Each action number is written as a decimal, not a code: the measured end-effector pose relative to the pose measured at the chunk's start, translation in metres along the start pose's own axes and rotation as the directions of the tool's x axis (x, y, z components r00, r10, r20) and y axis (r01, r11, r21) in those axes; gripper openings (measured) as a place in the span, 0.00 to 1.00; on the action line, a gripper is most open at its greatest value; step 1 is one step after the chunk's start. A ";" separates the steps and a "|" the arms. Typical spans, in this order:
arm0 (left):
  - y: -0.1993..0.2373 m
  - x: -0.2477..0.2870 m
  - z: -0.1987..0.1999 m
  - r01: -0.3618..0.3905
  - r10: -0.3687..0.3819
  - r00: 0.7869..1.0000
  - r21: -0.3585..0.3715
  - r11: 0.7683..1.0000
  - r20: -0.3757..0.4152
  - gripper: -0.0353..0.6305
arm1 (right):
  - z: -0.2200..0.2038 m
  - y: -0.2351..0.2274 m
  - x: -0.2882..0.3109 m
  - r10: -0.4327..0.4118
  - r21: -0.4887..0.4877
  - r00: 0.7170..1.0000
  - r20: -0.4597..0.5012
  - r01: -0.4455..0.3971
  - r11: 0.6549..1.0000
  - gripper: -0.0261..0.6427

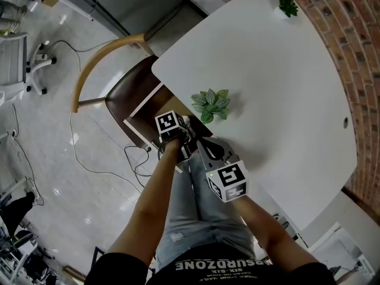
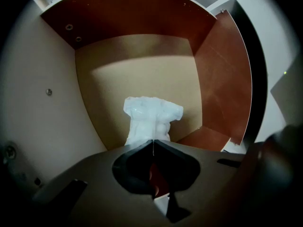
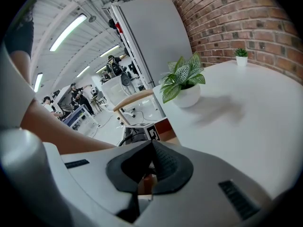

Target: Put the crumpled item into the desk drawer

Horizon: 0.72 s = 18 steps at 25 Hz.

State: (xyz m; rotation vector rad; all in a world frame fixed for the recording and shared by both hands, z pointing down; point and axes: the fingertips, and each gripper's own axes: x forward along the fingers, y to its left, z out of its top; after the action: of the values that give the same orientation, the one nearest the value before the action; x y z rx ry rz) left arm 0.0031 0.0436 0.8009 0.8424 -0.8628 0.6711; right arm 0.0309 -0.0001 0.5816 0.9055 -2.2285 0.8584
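A crumpled white item [image 2: 151,117] sticks out from the tips of my left gripper [image 2: 152,141], which is shut on its lower end. It hangs inside the open desk drawer [image 2: 142,65], just above the tan bottom between the red-brown walls. In the head view the left gripper [image 1: 176,136] reaches down into the drawer [image 1: 155,104] below the edge of the white desk [image 1: 285,88]. My right gripper [image 3: 152,143] is shut with nothing in it and hovers at the desk edge beside the left one, its marker cube [image 1: 228,181] near my lap.
A potted plant [image 1: 211,104] stands on the desk near the drawer, and a smaller one [image 1: 288,6] sits at the far corner by the brick wall. A chair with a curved wooden back [image 1: 98,58] stands left of the drawer. Cables trail over the floor.
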 end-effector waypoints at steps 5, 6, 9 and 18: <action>0.005 0.005 0.001 -0.021 0.021 1.000 0.000 1.000 -0.006 0.06 | -0.001 0.000 0.001 0.000 -0.002 1.000 0.000 0.000 1.000 0.04; 0.007 0.006 0.001 -0.028 0.028 1.000 -0.001 1.000 -0.007 0.06 | -0.001 0.000 0.001 0.000 -0.002 1.000 -0.001 0.000 1.000 0.04; 0.012 0.008 0.001 -0.046 0.046 0.999 0.000 0.999 -0.011 0.06 | -0.002 0.001 0.001 -0.001 -0.005 1.000 -0.002 0.001 1.000 0.04; 0.019 0.015 -0.004 -0.060 0.060 0.998 0.016 0.998 -0.032 0.06 | -0.006 0.003 -0.001 -0.009 -0.008 1.000 -0.003 0.009 1.000 0.04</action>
State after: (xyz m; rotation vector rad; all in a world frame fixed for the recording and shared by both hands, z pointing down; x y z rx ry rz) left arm -0.0032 0.0591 0.8192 0.8193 -0.8571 0.7427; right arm 0.0309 0.0067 0.5836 0.9088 -2.2219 0.8461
